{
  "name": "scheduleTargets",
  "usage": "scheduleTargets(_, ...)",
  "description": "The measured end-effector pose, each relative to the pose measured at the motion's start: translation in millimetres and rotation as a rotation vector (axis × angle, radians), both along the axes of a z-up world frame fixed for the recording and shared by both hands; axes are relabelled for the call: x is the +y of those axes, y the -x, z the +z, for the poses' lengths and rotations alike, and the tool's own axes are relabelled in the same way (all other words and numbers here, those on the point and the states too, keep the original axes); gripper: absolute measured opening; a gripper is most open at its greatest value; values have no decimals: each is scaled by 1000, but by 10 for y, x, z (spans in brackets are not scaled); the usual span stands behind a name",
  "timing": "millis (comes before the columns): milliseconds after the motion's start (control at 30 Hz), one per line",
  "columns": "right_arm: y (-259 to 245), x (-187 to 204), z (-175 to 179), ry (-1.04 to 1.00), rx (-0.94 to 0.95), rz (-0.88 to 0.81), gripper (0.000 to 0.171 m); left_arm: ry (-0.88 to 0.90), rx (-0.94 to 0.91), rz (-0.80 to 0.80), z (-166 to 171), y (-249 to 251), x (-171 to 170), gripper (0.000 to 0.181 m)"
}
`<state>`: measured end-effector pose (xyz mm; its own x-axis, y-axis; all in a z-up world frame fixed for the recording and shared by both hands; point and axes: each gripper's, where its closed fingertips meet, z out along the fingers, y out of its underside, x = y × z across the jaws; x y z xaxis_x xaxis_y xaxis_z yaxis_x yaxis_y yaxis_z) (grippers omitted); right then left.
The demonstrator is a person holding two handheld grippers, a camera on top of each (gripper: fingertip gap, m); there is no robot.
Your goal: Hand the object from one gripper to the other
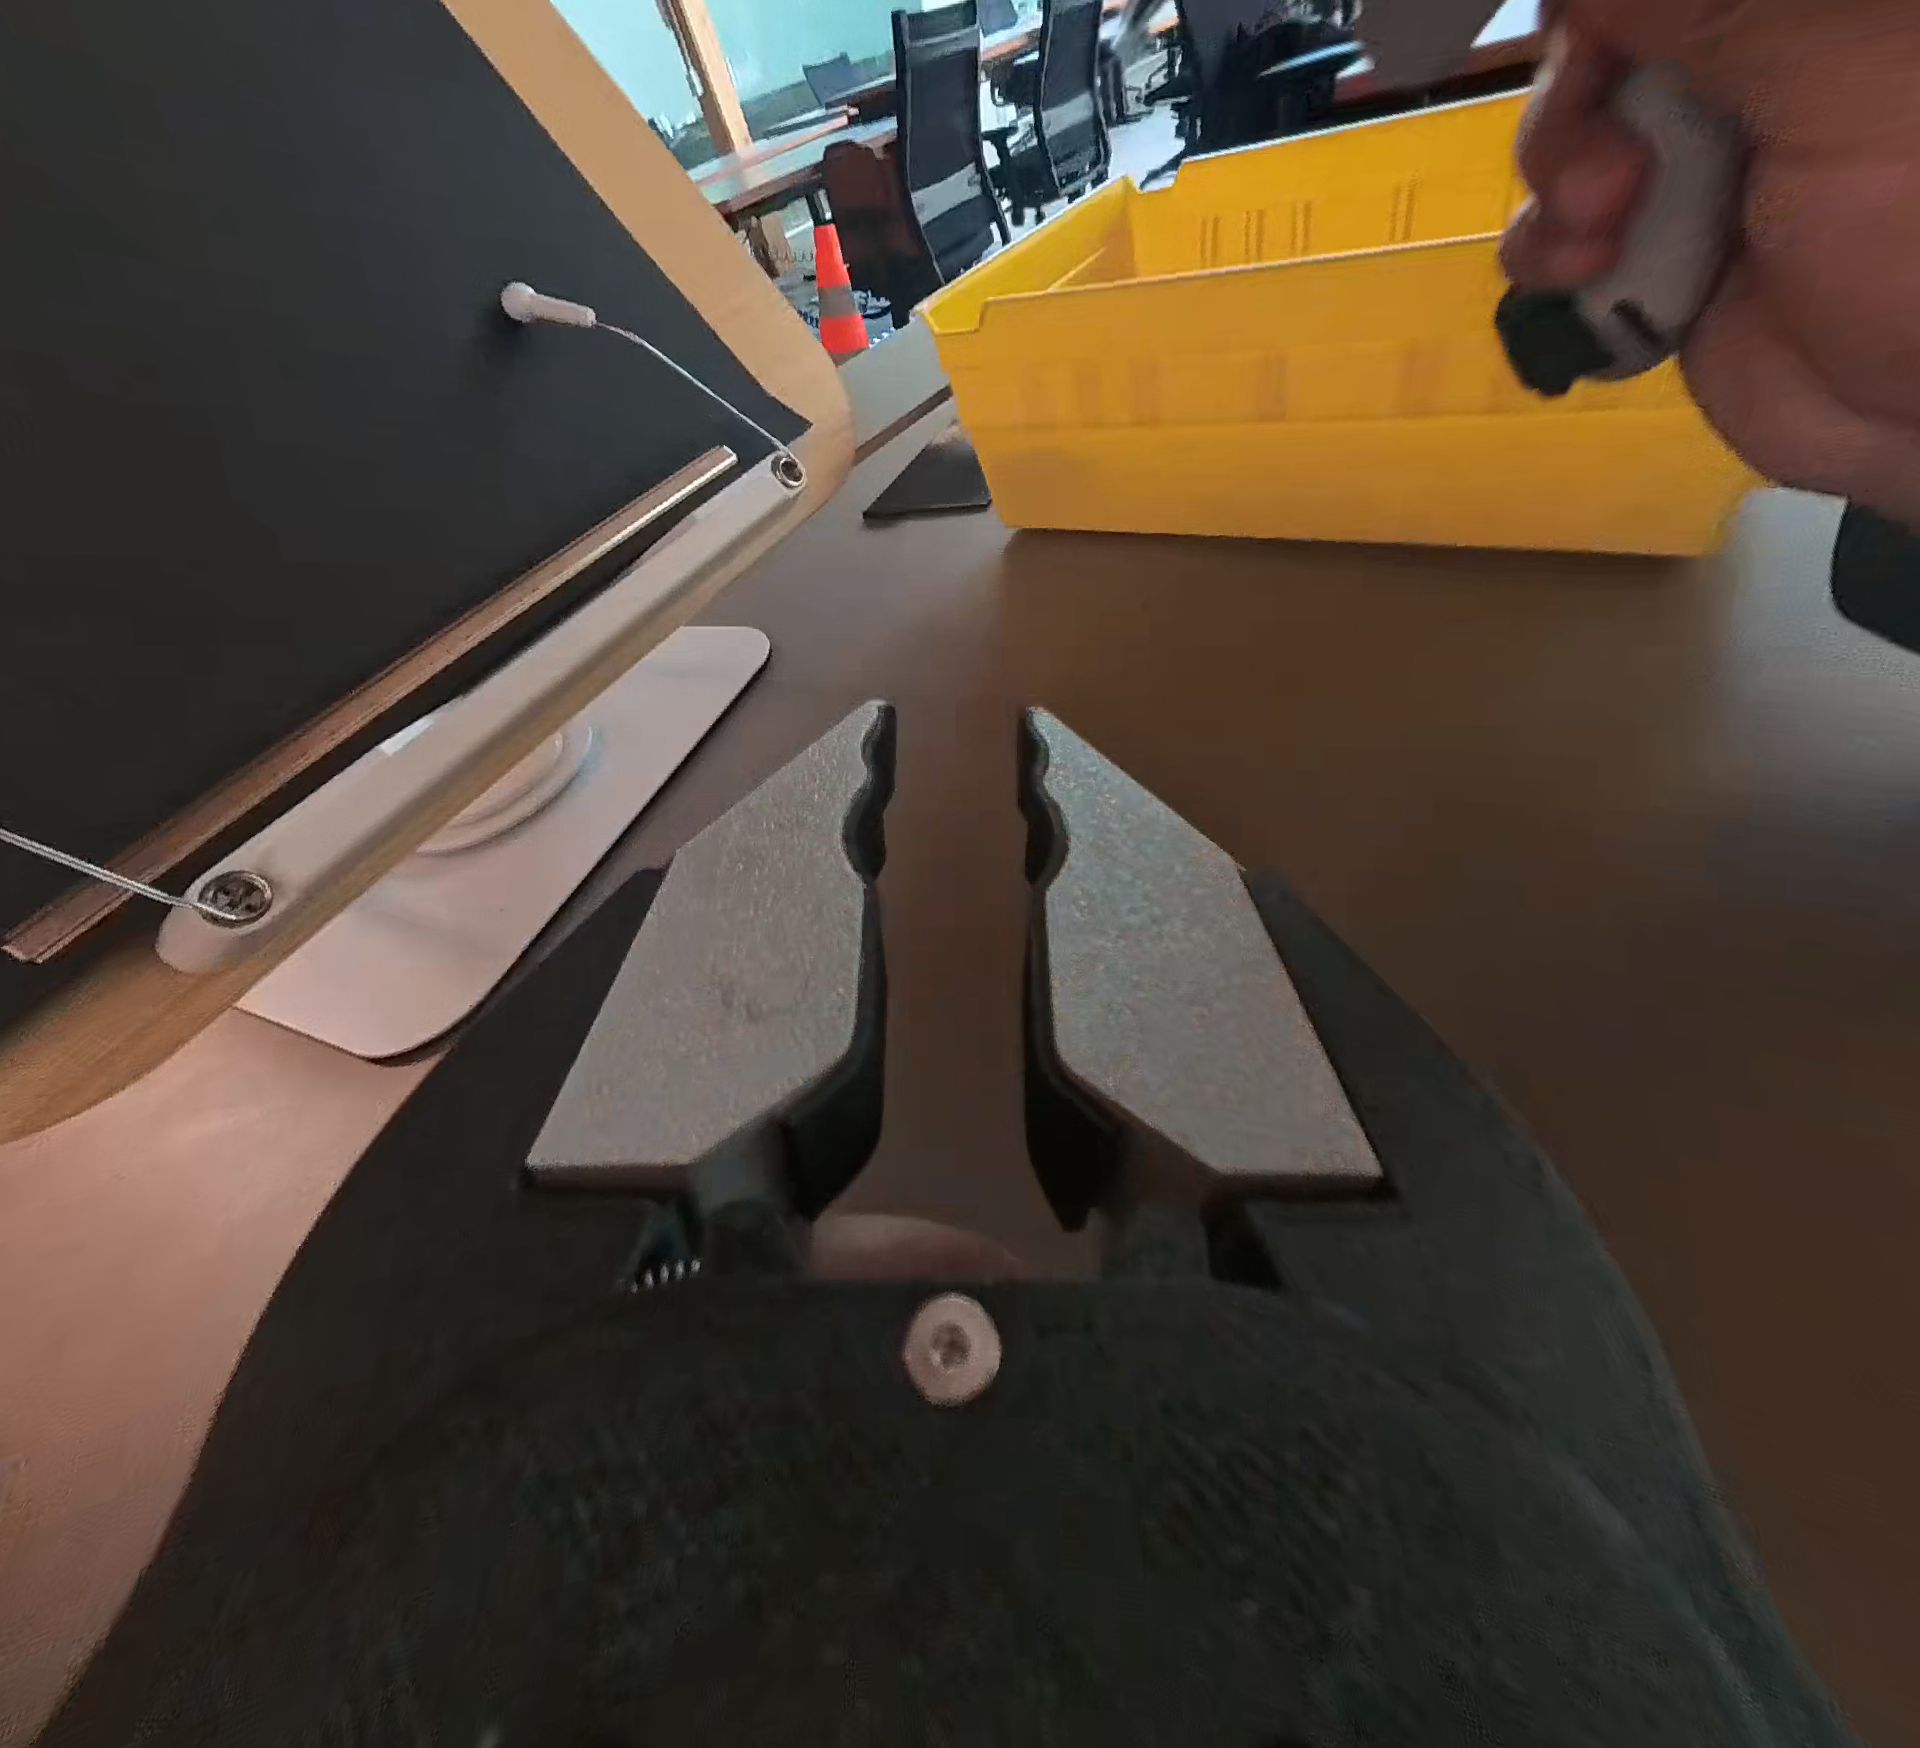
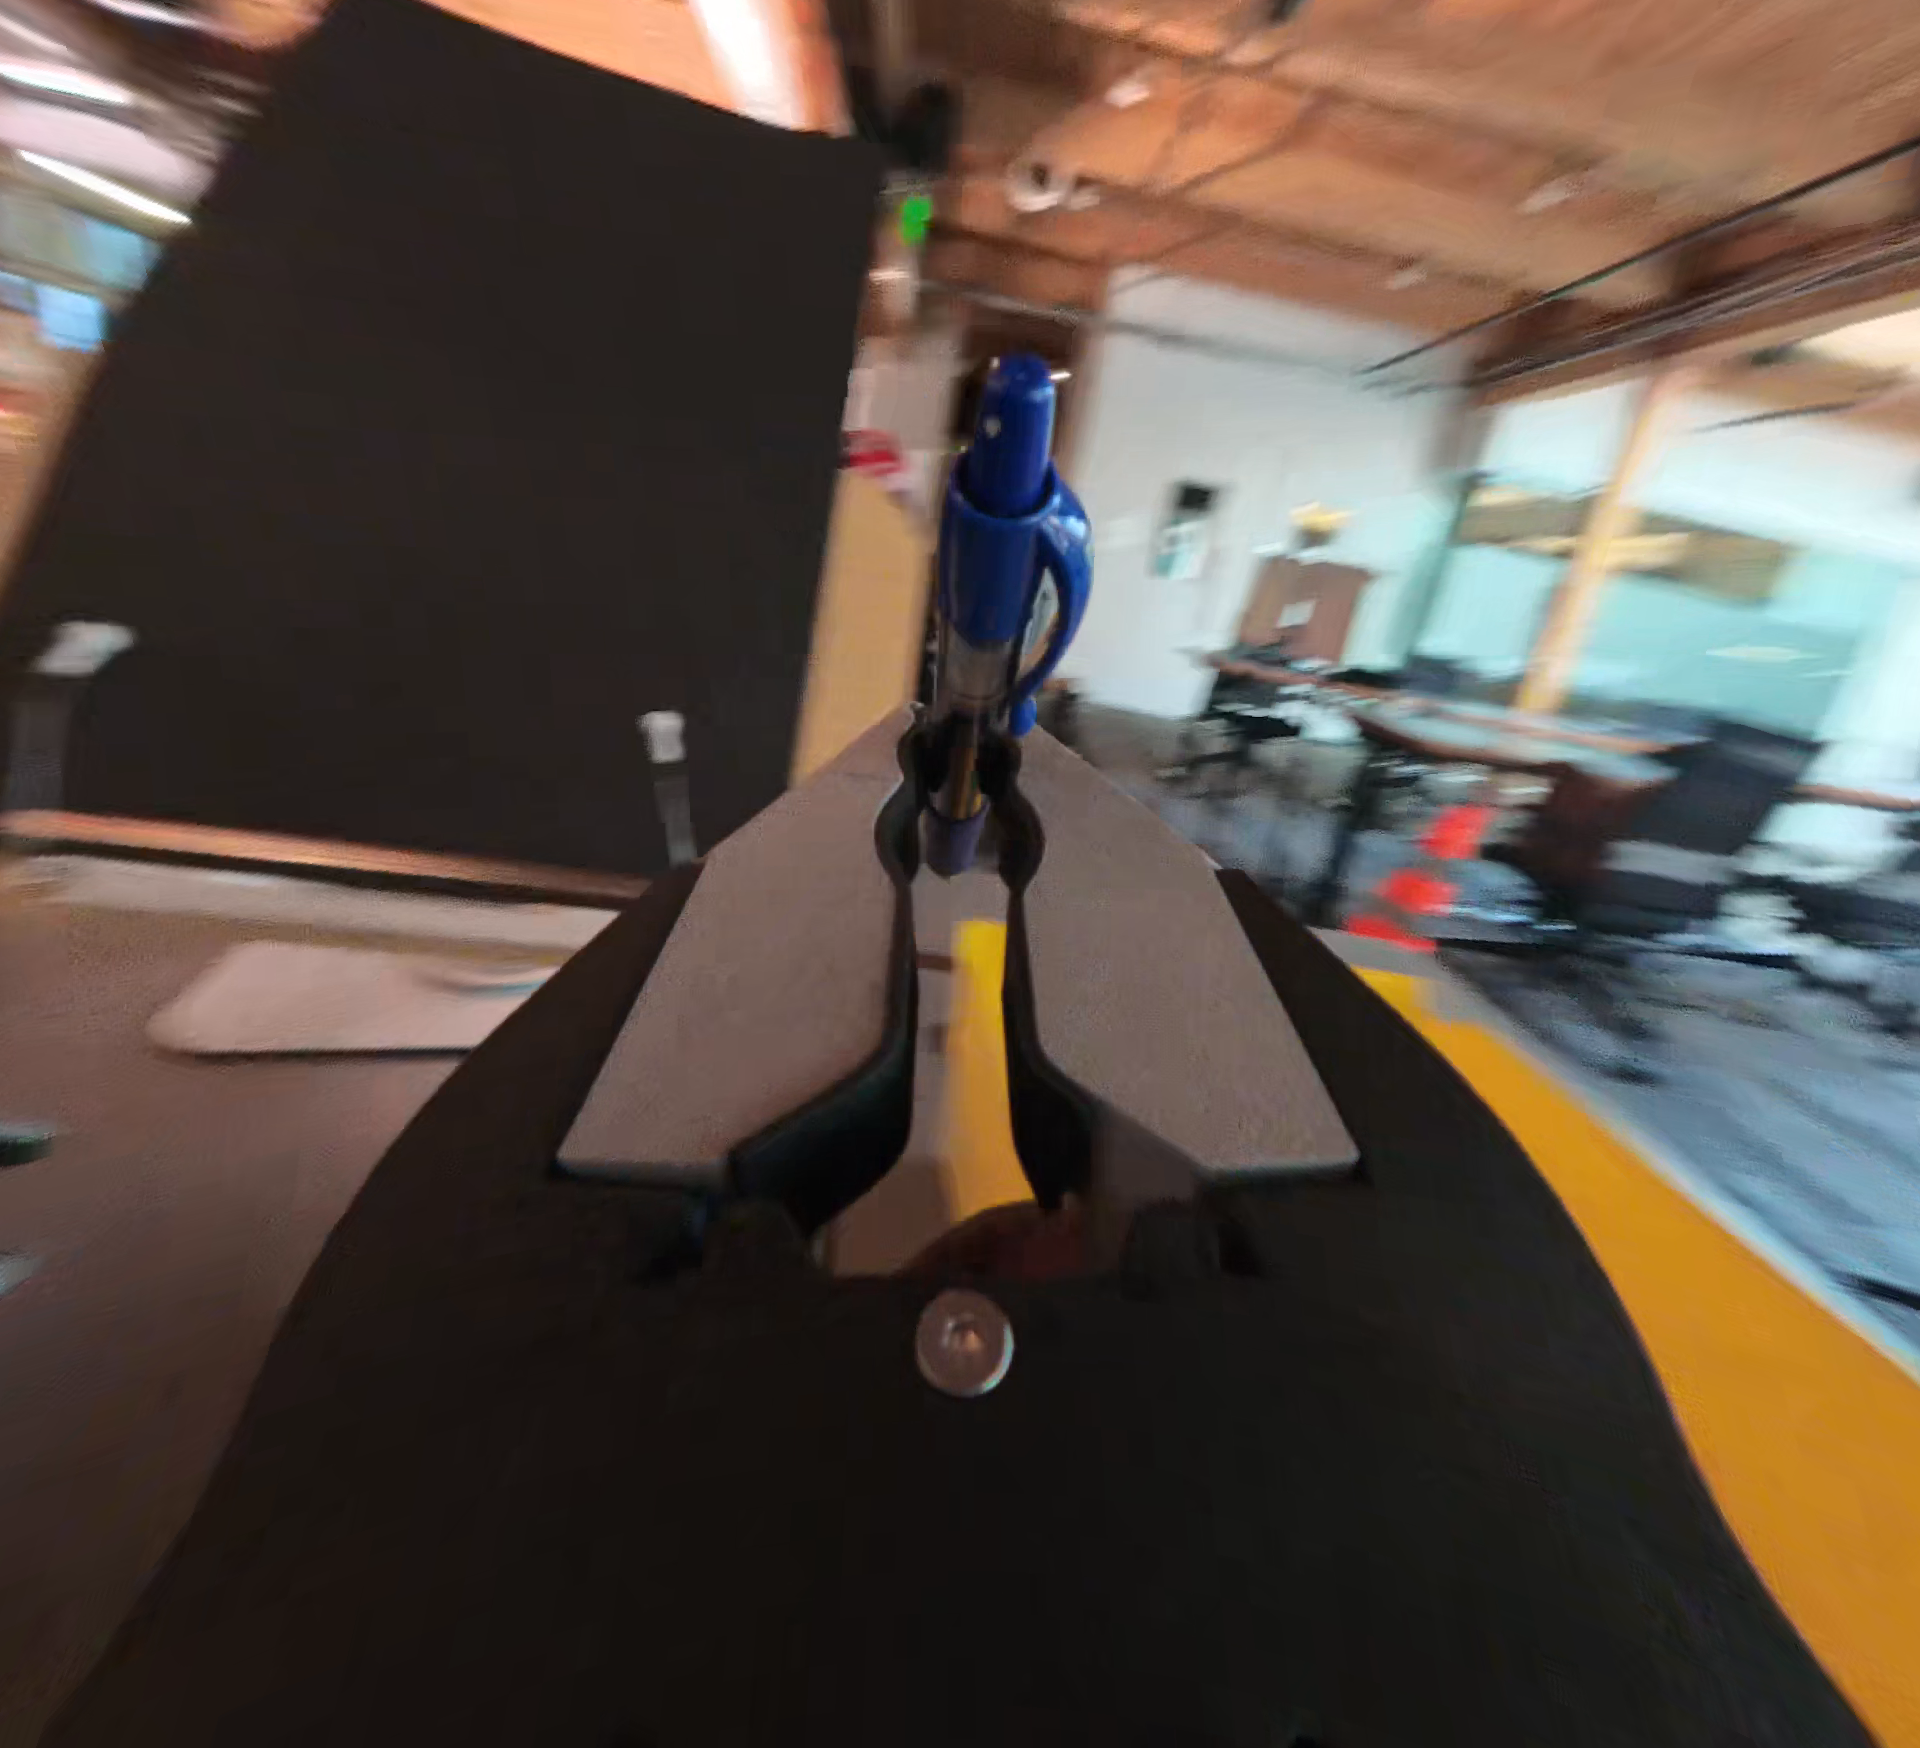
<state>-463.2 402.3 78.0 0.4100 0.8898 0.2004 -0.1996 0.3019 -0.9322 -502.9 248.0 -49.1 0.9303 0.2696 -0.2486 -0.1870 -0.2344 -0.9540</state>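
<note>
A blue capped pen [image 2: 1003, 545] stands upright between the tips of my right gripper [image 2: 961, 763], which is shut on its lower end and raised above the table; the right wrist view is blurred. My left gripper [image 1: 956, 763] is open and empty, low over the dark brown table [image 1: 1351, 763]. In the left wrist view a person's hand [image 1: 1704, 171] holding a grey and black handle shows at the upper right, above the yellow bin. The pen does not show in the left wrist view.
A yellow plastic bin [image 1: 1299, 389] stands on the table ahead and right; its rim also shows in the right wrist view [image 2: 1558, 1231]. A black board on a silver stand [image 1: 312, 348] leans at the left. A dark flat pad [image 1: 930, 483] lies beside the bin. Office chairs stand beyond.
</note>
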Motion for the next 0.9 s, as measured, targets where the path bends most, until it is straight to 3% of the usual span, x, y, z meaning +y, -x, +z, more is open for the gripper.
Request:
scheduleTargets(100, -205, 272, 123, -59, 45, -249, 7, 3, 6, -1, -2, -7, 2, 19)
scheduleTargets(200, -296, 222, 211, -36, 104, -212, 7, -6, 17, -9, 22, -31, 8, 19)
scheduleTargets(367, -943, -149, 754, -265, 457, -246, 7, -9, 31, -7, 32, -31, 6, 18)
scheduleTargets(433, -1086, -85, 816, -270, 502, -295, 7, -12, 26, -7, 34, -27, 4, 18)
scheduleTargets(500, -1013, 132, 768, -197, 428, -325, 7, -14, 22, -9, 36, -28, 5, 17)
scheduleTargets(600, -531, 679, 287, 62, 64, -384, 10, -9, 14, -15, 22, -39, 12, 17)
scheduleTargets(667, -386, 912, 21, 191, -124, -436, 69, -2, 15, -17, 5, -41, 17, 17)
scheduleTargets(700, -419, 953, 26, 199, -123, -459, 95, 1, 17, -18, 0, -43, 19, 17)
scheduleTargets(900, -641, 485, 486, 103, 219, -228, 94, 6, 17, -20, -12, -43, 25, 17)
